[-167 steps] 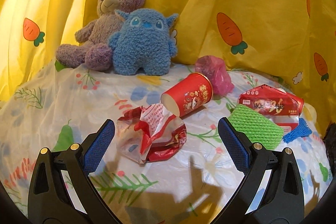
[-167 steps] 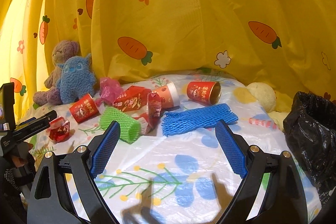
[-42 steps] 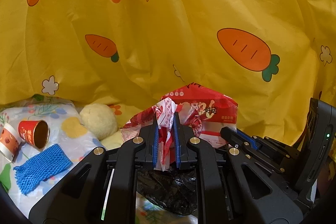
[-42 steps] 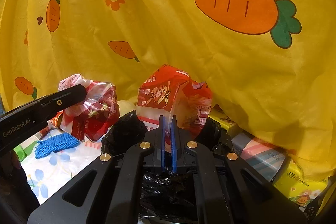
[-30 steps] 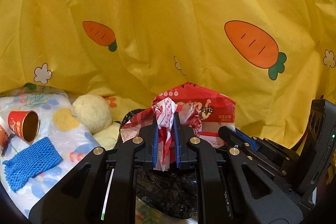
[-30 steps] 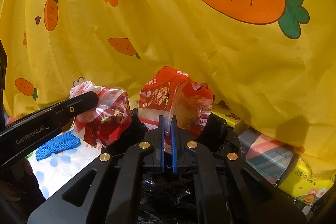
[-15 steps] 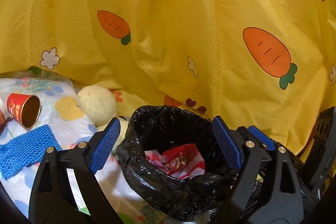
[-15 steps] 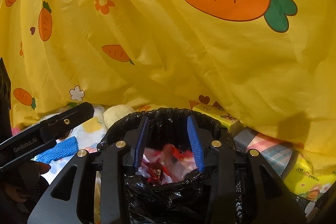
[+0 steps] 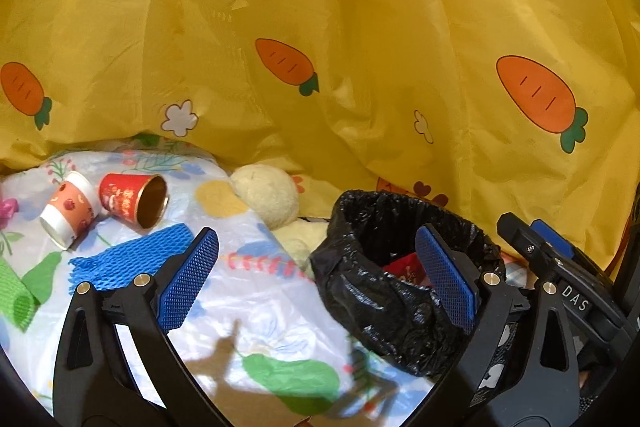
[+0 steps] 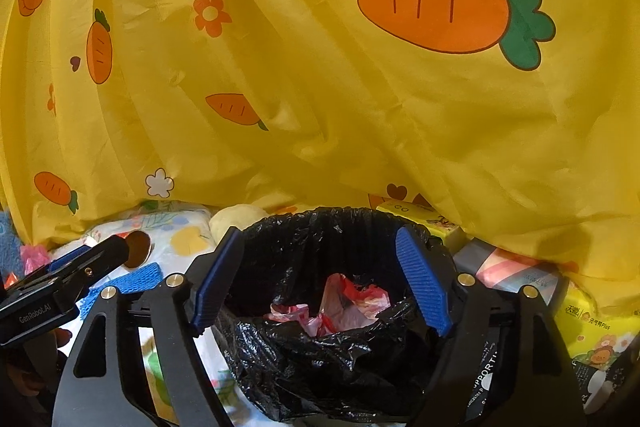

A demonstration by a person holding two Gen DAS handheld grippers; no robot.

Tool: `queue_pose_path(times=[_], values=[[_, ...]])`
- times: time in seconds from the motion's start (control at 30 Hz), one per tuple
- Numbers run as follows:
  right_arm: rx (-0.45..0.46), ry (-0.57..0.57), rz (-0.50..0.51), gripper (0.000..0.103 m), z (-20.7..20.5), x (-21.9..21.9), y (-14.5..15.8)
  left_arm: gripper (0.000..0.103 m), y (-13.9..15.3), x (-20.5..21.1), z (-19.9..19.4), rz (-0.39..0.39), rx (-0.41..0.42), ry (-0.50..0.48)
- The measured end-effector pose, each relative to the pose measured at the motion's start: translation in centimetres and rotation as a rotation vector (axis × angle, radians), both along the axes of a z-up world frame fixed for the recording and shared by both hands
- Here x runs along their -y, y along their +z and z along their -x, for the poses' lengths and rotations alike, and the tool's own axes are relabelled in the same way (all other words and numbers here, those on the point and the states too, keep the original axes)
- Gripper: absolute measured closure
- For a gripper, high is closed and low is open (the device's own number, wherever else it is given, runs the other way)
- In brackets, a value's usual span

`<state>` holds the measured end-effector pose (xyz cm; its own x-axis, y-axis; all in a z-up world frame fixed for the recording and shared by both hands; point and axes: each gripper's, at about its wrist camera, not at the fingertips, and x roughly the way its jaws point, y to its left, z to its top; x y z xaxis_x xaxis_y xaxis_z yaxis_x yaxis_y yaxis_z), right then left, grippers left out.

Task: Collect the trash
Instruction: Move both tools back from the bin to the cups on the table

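Our right gripper hovers over the black plastic trash bag, jaws wide, empty. Left gripper sits just left of it, jaws wide too. Crumpled red-and-white wrappers lie inside the bag.

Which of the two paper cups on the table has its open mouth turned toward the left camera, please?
The red cup, showing its dark inside; the orange-and-white cup beside it shows only its closed white end.
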<state>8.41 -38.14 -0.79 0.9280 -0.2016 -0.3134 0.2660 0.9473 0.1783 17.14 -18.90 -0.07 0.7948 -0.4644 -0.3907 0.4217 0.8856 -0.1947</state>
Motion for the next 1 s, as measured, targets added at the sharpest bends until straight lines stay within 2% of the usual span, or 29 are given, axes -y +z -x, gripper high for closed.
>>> queue_pose_path(times=[0.13, 0.33, 0.7, 0.87, 1.0], values=[[0.006, 0.018, 0.018, 0.018, 0.5, -1.6, 0.0, 0.006, -0.1, -2.6, 1.2, -0.019, 0.012, 0.062], [0.019, 0.080, 0.010, 0.018, 0.7, -4.3, 0.1, 0.006, -0.1, -7.0, 2.7, -0.066, 0.037, 0.169], [-0.004, 0.192, -0.018, 0.018, -0.3, -9.9, -0.5, 0.006, -0.5, -14.9, 3.9, -0.052, 0.018, 0.310], [-0.014, 0.267, -0.007, 0.018, -0.9, -13.1, -0.5, 0.006, -0.7, -20.0, 4.0, -0.059, 0.010, 0.426], [-0.020, 0.332, 0.005, 0.018, -1.7, -15.9, -0.4, 0.006, -0.9, -25.1, 3.8, -0.079, 0.008, 0.554]])
